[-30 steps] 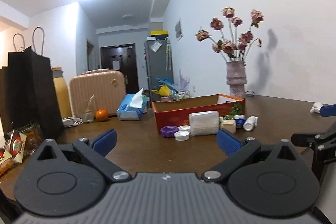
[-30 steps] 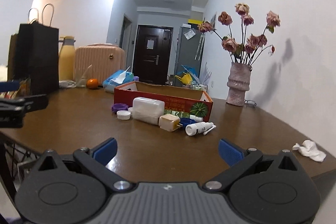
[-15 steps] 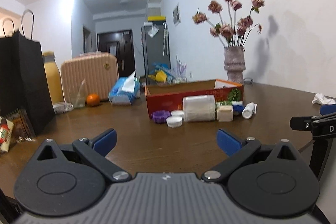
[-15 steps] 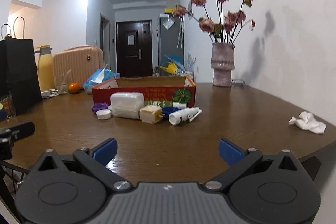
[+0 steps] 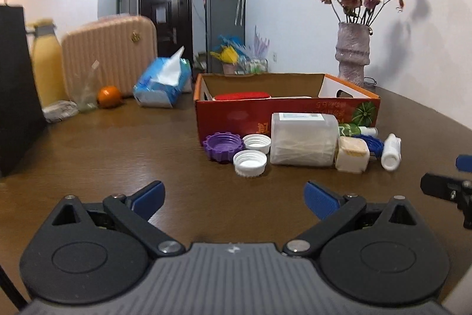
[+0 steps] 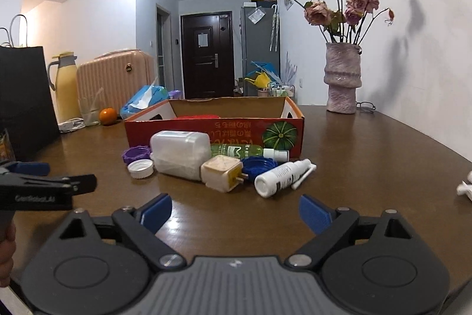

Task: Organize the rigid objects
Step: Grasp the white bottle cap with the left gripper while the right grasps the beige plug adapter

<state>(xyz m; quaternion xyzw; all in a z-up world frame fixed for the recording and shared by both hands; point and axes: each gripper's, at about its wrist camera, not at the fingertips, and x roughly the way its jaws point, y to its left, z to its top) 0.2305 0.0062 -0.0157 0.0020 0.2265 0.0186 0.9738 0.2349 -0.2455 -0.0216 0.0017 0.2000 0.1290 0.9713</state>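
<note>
Bare brown surface (image 6: 368, 155) lies open in front of the red box (image 6: 218, 130), on the near side of the clutter along its front wall. That row blocks the box's front: purple cap (image 6: 136, 153), white cap (image 6: 141, 168), clear container (image 6: 181, 154), plug adapter (image 6: 221, 172), blue lid (image 6: 259, 164), white spray bottle (image 6: 280, 176). Right of the box the surface is bare up to the vase (image 6: 343, 77). Left of the box, the left tongs (image 6: 44, 182) reach in. The box's top is open.
</note>
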